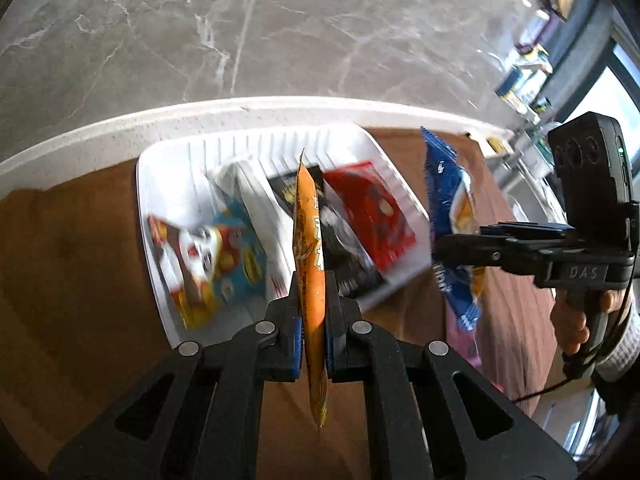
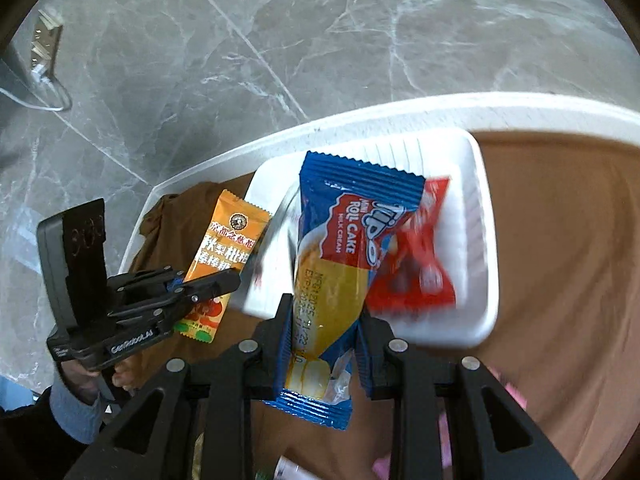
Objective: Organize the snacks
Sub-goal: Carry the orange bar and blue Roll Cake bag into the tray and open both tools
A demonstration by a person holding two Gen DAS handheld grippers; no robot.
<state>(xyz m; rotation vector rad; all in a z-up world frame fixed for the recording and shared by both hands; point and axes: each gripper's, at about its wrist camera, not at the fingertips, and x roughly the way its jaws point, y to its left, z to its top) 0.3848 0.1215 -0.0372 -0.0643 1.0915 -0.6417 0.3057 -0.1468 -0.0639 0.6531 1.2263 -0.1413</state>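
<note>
My left gripper (image 1: 314, 304) is shut on an orange snack packet (image 1: 310, 248), held edge-on above the white tray (image 1: 160, 168). The same packet (image 2: 224, 248) and left gripper (image 2: 200, 280) show in the right wrist view, left of the tray (image 2: 476, 240). My right gripper (image 2: 324, 320) is shut on a blue roll cake packet (image 2: 352, 232), held over the tray's near edge. It also shows in the left wrist view as the blue packet (image 1: 452, 208) in the right gripper (image 1: 444, 246), right of the tray. In the tray lie a cartoon panda packet (image 1: 208, 256), a black packet (image 1: 340, 240) and a red packet (image 1: 372, 216).
The tray sits on a brown cloth (image 1: 72, 272) over a white-rimmed table (image 1: 100, 132). Grey marble floor (image 1: 240, 32) lies beyond the edge. A pink item (image 1: 460, 336) lies on the cloth near the right. Shelves with goods (image 1: 528, 80) stand far right.
</note>
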